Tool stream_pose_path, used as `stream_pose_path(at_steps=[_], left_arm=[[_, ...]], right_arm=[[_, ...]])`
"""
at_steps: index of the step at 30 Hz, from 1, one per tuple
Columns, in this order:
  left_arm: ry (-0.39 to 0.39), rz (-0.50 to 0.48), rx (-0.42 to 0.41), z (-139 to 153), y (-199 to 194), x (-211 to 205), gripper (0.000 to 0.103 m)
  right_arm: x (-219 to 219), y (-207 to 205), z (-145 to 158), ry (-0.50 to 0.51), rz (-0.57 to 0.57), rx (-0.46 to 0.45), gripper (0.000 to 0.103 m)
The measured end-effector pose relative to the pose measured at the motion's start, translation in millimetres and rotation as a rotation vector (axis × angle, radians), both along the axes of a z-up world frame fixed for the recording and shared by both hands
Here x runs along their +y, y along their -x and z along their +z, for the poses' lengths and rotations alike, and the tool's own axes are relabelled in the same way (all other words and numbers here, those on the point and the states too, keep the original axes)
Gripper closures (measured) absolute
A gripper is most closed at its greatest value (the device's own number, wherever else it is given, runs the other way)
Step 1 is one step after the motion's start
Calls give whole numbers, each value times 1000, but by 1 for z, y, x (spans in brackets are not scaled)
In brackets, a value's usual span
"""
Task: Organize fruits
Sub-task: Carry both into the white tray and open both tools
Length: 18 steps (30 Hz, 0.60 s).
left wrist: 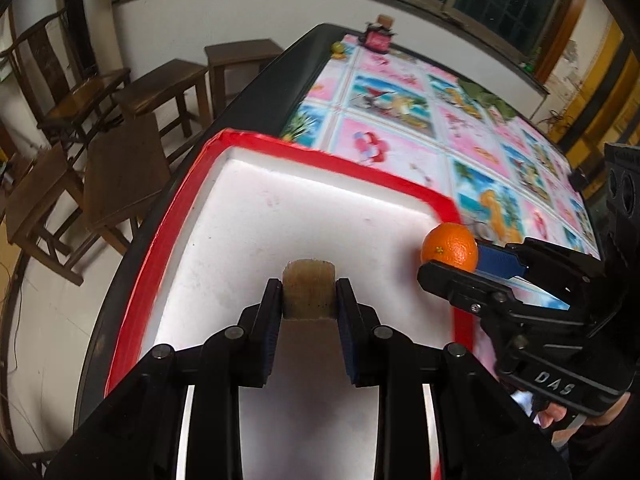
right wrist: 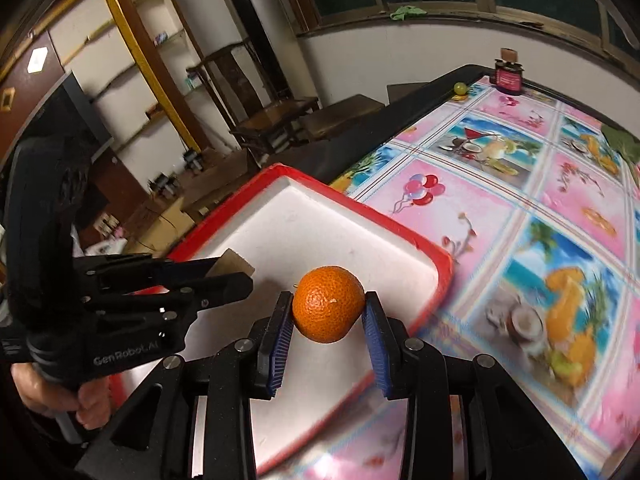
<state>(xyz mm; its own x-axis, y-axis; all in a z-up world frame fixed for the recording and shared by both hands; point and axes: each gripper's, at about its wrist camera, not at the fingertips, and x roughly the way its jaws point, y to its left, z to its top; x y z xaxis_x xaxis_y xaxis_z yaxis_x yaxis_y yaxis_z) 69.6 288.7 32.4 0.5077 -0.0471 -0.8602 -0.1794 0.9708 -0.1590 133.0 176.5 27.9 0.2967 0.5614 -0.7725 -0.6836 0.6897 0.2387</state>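
Note:
A white foam tray with a red rim [left wrist: 320,155] lies on the near corner of the table. My left gripper [left wrist: 309,286] is shut on a tan, blunt-ended chunk [left wrist: 308,276] and hangs over the tray's white floor. My right gripper [right wrist: 329,312] is shut on an orange [right wrist: 326,306], its blue pads pressing both sides, above the tray's right part near the rim [right wrist: 400,232]. In the left wrist view the orange [left wrist: 448,246] sits over the tray's right rim. In the right wrist view the left gripper [right wrist: 234,272] and its chunk [right wrist: 236,260] are at the left.
A bright fruit-patterned cloth [right wrist: 520,200] covers the table. At its far end stand a dark jar [right wrist: 508,74] and a small yellow-green fruit [right wrist: 460,89]. Wooden stools and chairs [left wrist: 160,88] stand off the table's left edge. A hand [right wrist: 80,404] grips the left gripper's handle.

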Motion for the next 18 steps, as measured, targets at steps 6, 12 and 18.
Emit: stream_pose_path(at_steps=[6, 12, 18], left_arm=[[-5, 9, 3, -9, -7, 4, 79], [-19, 21, -17, -10, -8, 4, 79], [-19, 21, -20, -10, -9, 2, 66]], right_arm=[[14, -13, -19, 41, -9, 13, 68], [20, -15, -30, 70, -13, 11, 68], [19, -13, -30, 66, -19, 0, 64]])
